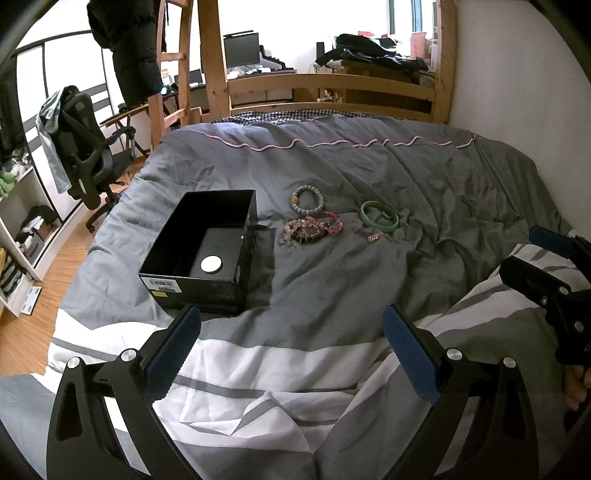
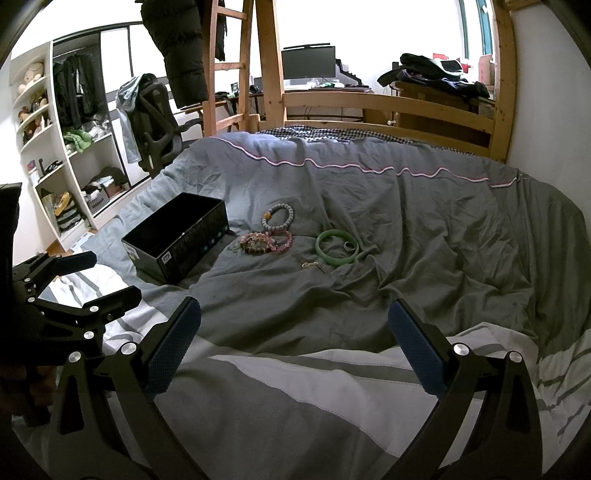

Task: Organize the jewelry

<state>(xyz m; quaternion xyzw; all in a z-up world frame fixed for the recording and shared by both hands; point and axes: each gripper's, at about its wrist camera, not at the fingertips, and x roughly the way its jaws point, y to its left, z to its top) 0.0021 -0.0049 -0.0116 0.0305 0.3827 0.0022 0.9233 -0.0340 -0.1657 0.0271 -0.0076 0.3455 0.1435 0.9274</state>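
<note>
Grey duvet (image 1: pixel 332 280): jewelry (image 1: pixel 314 225) well beyond both spread grippers (image 1: pixel 291 317) (image 2: pixel 295 314).

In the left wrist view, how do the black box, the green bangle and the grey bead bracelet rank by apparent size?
1. black box, far the largest
2. green bangle
3. grey bead bracelet, only slightly smaller, so nearly a tie

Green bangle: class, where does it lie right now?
The green bangle lies flat on the grey duvet, right of the pink bead bracelets, with a small ring inside it.

Blown-out window (image 1: pixel 314 22) backlight, dim foreground, fisheye-warped edges.
</note>
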